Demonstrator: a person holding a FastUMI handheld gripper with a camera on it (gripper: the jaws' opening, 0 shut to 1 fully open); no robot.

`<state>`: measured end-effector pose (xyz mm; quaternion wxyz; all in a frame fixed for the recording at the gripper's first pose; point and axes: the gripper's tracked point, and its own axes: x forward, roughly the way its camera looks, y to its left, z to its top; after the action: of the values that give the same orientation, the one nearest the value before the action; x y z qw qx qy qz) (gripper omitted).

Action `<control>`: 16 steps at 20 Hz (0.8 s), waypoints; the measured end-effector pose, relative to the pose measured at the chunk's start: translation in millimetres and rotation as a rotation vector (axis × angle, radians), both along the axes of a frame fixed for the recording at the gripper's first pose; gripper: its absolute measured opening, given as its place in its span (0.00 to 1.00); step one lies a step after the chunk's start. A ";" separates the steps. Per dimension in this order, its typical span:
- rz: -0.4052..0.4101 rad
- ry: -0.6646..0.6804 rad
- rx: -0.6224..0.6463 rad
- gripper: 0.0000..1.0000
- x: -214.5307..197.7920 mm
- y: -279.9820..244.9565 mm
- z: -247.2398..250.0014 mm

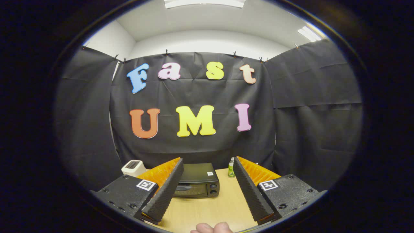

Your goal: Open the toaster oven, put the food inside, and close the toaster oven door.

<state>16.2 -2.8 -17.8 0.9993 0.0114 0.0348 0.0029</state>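
The table (223,207) carried one toaster oven (197,184), which sat beyond the fingers, toward the left one, with its door shut and two knobs on its right side. The step in hand looked to be the approach to that door. To do it well, the gripper (207,186) would need to come down and forward, square to the oven front, and catch the handle along the top of the door (it was hard to make out at that range) so the door could swing down evenly. The tongs were released, both fingers spread wide with nothing between them. One pale box (133,167) stood left of the oven, one small bottle (231,168) to its right. A person's fingertips (212,228) showed just below the fingers. No food could be picked out.
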 end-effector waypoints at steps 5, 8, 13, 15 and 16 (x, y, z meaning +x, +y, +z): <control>0.005 0.024 -0.007 1.00 9.7 0.8 -8.6; 0.010 0.037 -0.004 1.00 19.3 0.7 -15.8; 0.050 0.075 0.019 1.00 51.3 19.3 -36.5; 0.078 0.089 0.025 1.00 66.8 32.8 -47.6; 0.091 0.097 0.028 1.00 76.0 39.7 -54.4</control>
<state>92.2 36.9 -72.2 0.9950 0.0241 0.0835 0.0484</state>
